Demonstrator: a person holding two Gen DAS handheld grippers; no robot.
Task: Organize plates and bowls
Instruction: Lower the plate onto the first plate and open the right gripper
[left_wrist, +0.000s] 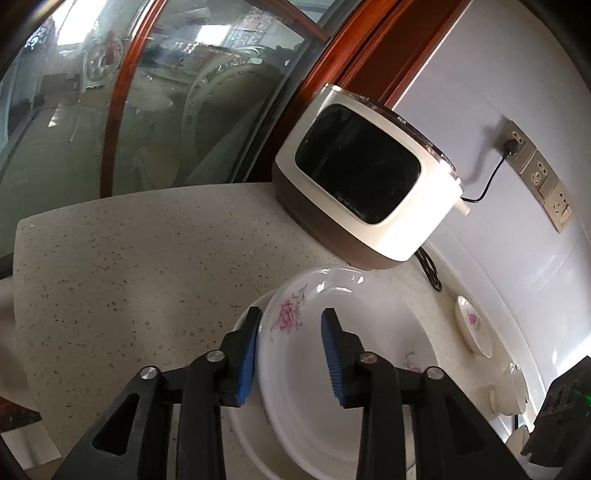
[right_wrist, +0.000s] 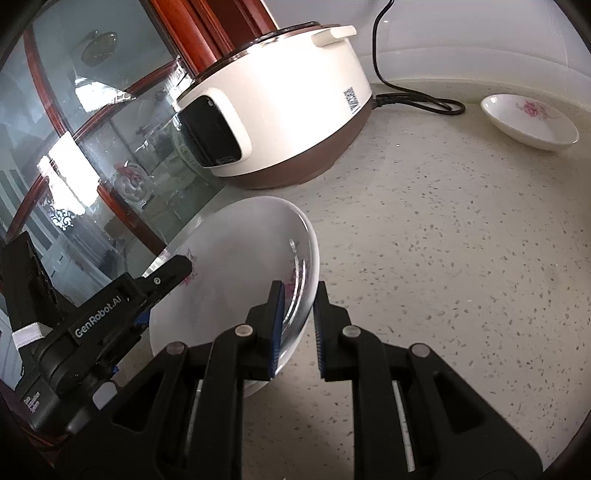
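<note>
A white plate with pink flowers (left_wrist: 314, 354) lies on top of another white plate (left_wrist: 243, 424) on the speckled counter. My left gripper (left_wrist: 291, 354) is open, its jaws astride the top plate's left rim. In the right wrist view the same plate (right_wrist: 236, 266) lies at centre left. My right gripper (right_wrist: 298, 325) is open, its jaws astride the plate's right rim. The left gripper (right_wrist: 162, 277) reaches over the plate's far side. A small flowered dish (right_wrist: 530, 120) sits at the back right; it also shows in the left wrist view (left_wrist: 474, 326).
A white and brown rice cooker (right_wrist: 280, 114) stands at the back, its black cord (right_wrist: 417, 99) running to a wall socket (left_wrist: 511, 142). A glass door with a red wooden frame (right_wrist: 110, 110) borders the counter (right_wrist: 443, 258). Another small white dish (left_wrist: 511, 389) sits at the right.
</note>
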